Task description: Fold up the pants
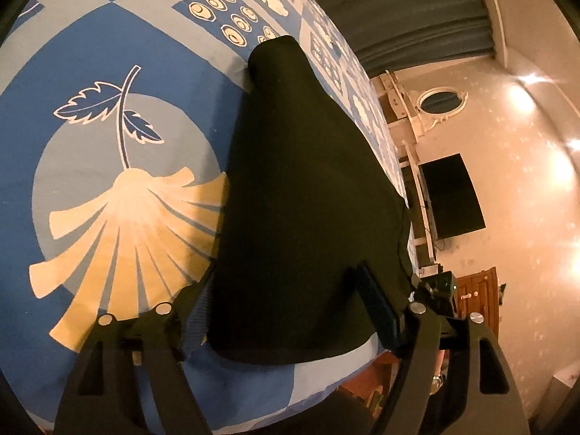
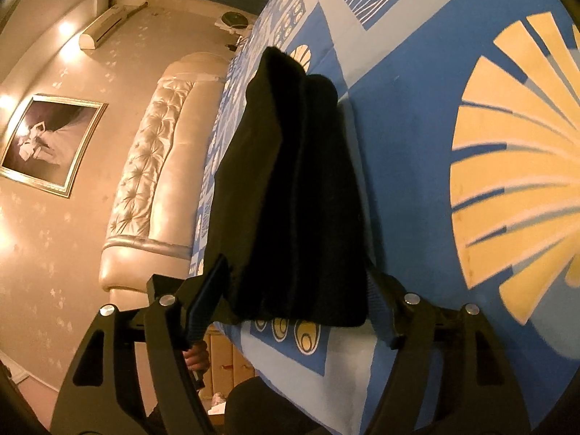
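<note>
Black pants [image 1: 308,199] lay folded on the bedspread [image 1: 108,54], one garment, their near end between the fingers of each of our two grippers. We held the left gripper [image 1: 286,311] and the right gripper [image 2: 297,301] with jaws apart, clamping nothing. The pants' long axis ran straight away from both, neither hand clearly nearer.

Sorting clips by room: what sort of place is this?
Most likely a bedroom: a tufted headboard, a blue patterned bedsheet under the black pants, and a wall TV.
</note>
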The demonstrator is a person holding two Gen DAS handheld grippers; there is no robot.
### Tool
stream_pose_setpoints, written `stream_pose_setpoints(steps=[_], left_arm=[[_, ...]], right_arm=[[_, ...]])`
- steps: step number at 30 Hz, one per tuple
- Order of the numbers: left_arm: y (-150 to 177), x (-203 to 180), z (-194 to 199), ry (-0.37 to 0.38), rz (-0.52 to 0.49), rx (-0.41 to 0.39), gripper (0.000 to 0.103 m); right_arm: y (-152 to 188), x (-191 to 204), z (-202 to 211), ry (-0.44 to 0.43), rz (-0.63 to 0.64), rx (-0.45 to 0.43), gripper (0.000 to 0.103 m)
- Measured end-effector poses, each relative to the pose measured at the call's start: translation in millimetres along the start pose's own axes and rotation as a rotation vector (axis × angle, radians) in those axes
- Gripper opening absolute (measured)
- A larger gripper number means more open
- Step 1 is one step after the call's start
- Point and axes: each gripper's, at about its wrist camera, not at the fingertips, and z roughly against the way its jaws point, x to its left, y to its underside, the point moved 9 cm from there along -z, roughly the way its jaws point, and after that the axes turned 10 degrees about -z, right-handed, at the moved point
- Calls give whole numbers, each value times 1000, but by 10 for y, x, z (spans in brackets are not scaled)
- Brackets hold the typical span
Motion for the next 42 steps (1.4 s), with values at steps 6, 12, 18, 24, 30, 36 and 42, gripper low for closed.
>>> stream_pose_setpoints(steps=[6, 12, 18, 24, 30, 36, 42], left_arm=[[-49, 69, 6, -28, 23, -24, 59], [-79, 39, 23, -41, 24, -32, 37], [-97, -53, 78, -41, 45, -31, 30], [-42, -129, 152, -12, 72, -35, 29], [77, -140, 147, 5, 89, -26, 29], [167, -137, 138, 14, 79, -21, 29], [123, -84, 114, 51, 28, -20, 37]], right_arm=[[29, -8, -17, 32, 3, -24, 49], [30, -16, 2, 0, -20, -32, 36], [27, 172, 100, -38, -14, -48, 33], [94, 140, 194, -46, -25, -40, 33], [226, 14, 298, -57, -47, -29, 32], [345, -107, 363, -58, -58, -22, 32], [336, -198, 334, -72, -73, -11, 34]])
